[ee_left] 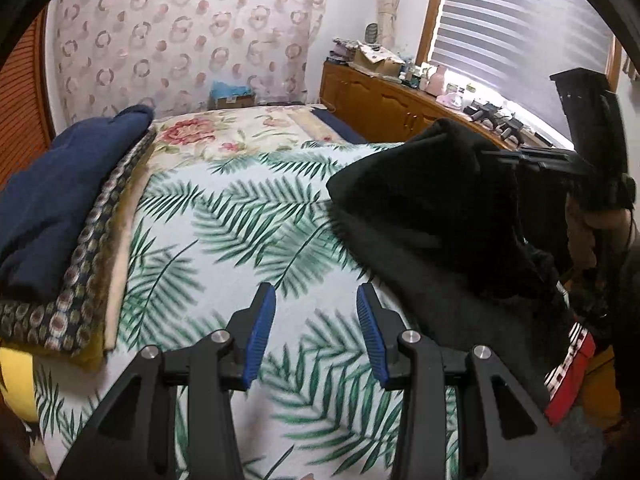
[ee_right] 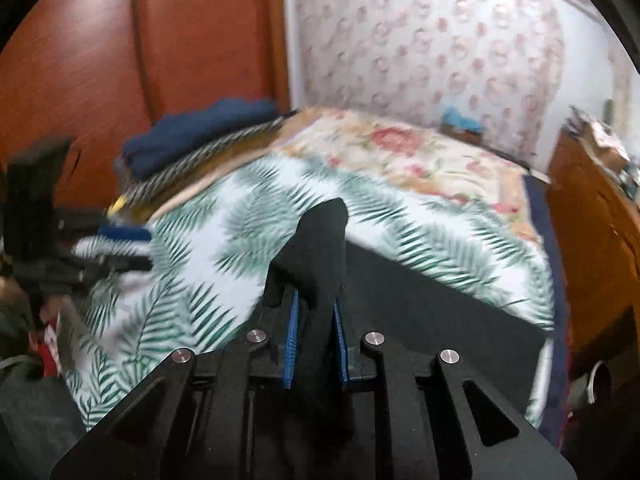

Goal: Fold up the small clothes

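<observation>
Here, one black garment (ee_left: 432, 216) is being lifted off the bed (ee_left: 256, 216) at one corner, with the rest of it draped down onto the palm-leaf sheet on the right side of the bed. The right gripper (ee_right: 316, 320) is clamped on a bunched fold of that cloth, which is seen standing up between its blue pads (ee_right: 291, 340) in the right wrist view. The left gripper (ee_left: 316, 320) is held with its jaws apart and nothing between them, hovering over bare sheet just beside the near edge of the cloth.

By the look of it, the step in hand is the spreading or first fold of the garment. It is judged that a second corner must next be taken by the free gripper, so that the cloth can be drawn taut and laid flat before it is doubled over.

One loose garment is counted. At the far left of the bed one pile of folded things (ee_left: 68, 216) is seen, a dark blue piece on top of patterned ones; how many lie in it cannot be told. Two grippers are in view.
</observation>
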A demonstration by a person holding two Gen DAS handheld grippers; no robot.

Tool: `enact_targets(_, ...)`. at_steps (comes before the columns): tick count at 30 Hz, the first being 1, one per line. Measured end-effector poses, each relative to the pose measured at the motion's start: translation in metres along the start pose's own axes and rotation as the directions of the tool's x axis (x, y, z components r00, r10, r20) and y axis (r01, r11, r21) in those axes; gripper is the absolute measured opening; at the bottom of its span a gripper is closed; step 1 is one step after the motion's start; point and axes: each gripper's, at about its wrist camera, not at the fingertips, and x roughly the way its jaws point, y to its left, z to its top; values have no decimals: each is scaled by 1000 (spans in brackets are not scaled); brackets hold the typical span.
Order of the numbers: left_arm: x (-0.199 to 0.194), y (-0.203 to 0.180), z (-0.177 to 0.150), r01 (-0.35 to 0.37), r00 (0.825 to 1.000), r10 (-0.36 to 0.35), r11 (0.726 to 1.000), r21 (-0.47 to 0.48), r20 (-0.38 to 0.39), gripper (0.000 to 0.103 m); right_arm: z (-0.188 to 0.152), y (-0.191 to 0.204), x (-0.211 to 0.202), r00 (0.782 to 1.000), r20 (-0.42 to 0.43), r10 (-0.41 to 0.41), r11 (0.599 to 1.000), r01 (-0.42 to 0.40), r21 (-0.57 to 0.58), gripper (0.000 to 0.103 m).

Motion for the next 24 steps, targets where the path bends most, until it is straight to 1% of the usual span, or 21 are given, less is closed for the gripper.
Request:
enact_targets(3, 6, -7, 12, 19, 1000, -19, 1000, 6, 7, 41, 9, -33, -8, 999, 8, -47, 997, 46, 62, 13)
enact_targets(6, 12, -16, 21, 29, 1000, -29, 999, 19, 12, 41, 14, -64, -9, 998, -8, -64, 990, 64, 124, 13)
enact_targets(10, 21, -28, 26, 41, 999, -41, 999, 35, 4, 42, 11, -91, -1, 987, -51, -153, 976, 159, 149, 13)
enact_targets(11, 24, -31, 27, 44, 999, -44, 998, 40, 0, 42, 8, -97, 1, 977, -63, -204, 965, 212, 157, 14)
enact_targets(12, 28, -33, 28, 45, 999, -44, 998, 45, -6, 42, 5, -101, 0, 972, -65, -227, 958, 235, 165, 22)
enact_targets(13, 32, -35, 29, 44, 999, -44, 998, 49, -12, 42, 2, -106, -1, 970, -61, -237, 953, 244, 179, 26)
enact_targets(15, 38, -38, 30, 41, 999, -40, 998, 53, -22, 42, -6, -111, -7, 970, -51, -236, 948, 242, 206, 36)
enact_targets(16, 42, -39, 31, 40, 999, -38, 998, 55, -26, 42, -11, -111, -8, 972, -49, -231, 948, 236, 213, 39)
enact_targets(17, 45, -39, 31, 37, 999, -36, 998, 55, -30, 42, -14, -110, -7, 975, -47, -218, 952, 223, 211, 46)
enact_targets(18, 49, -40, 32, 34, 999, -32, 998, 54, -35, 42, -17, -109, -5, 976, -50, -210, 954, 216, 207, 56)
enact_targets(19, 54, -41, 33, 32, 999, -30, 998, 52, -41, 42, -21, -107, -1, 976, -62, -207, 956, 215, 198, 62)
enact_targets(20, 58, -41, 34, 32, 998, -30, 998, 51, -47, 42, -24, -106, 3, 976, -72, -204, 958, 215, 192, 65)
enact_targets(24, 68, -45, 35, 33, 997, -30, 998, 53, -65, 42, -33, -104, 30, 975, -134, -176, 964, 198, 178, 65)
